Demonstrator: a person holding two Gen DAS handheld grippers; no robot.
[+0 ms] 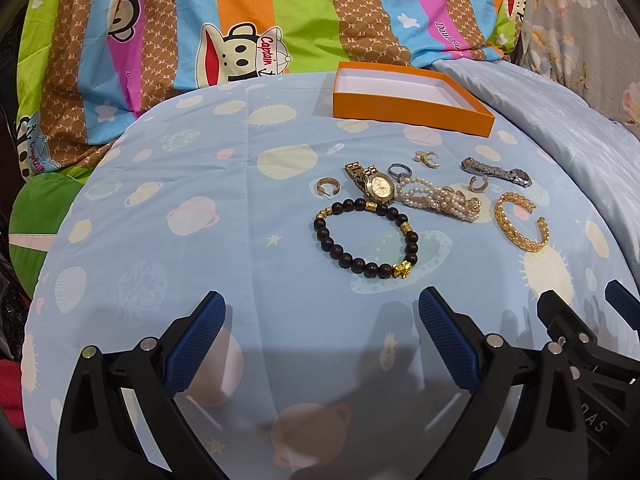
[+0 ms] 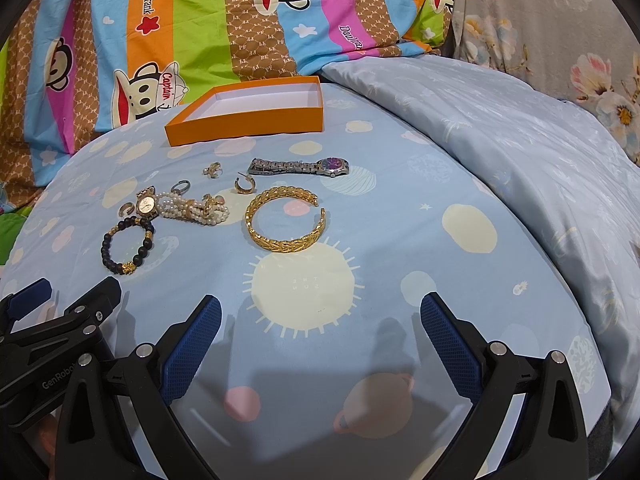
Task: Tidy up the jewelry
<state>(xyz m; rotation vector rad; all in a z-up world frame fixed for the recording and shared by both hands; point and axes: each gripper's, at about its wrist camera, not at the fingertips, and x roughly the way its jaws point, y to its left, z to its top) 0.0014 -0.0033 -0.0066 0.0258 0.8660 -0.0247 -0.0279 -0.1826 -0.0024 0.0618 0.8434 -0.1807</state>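
Note:
An empty orange box (image 1: 408,114) (image 2: 248,124) sits at the back of the blue planet-print sheet. In front of it lie a dark bead bracelet (image 1: 366,238) (image 2: 128,246), a gold watch (image 1: 370,182) (image 2: 145,201), a pearl bracelet (image 1: 440,200) (image 2: 192,210), a gold cuff bangle (image 1: 520,222) (image 2: 286,220), a silver watch (image 1: 496,172) (image 2: 300,167) and several small rings and earrings (image 1: 428,158) (image 2: 212,170). My left gripper (image 1: 322,334) is open and empty, short of the bead bracelet. My right gripper (image 2: 320,334) is open and empty, short of the gold bangle.
A striped cartoon-monkey pillow (image 1: 240,20) (image 2: 200,20) stands behind the box. A pale blue quilt (image 1: 560,120) (image 2: 500,140) is bunched at the right. A floral cloth (image 2: 560,20) hangs at the far right. The right gripper shows at the left wrist view's edge (image 1: 580,332).

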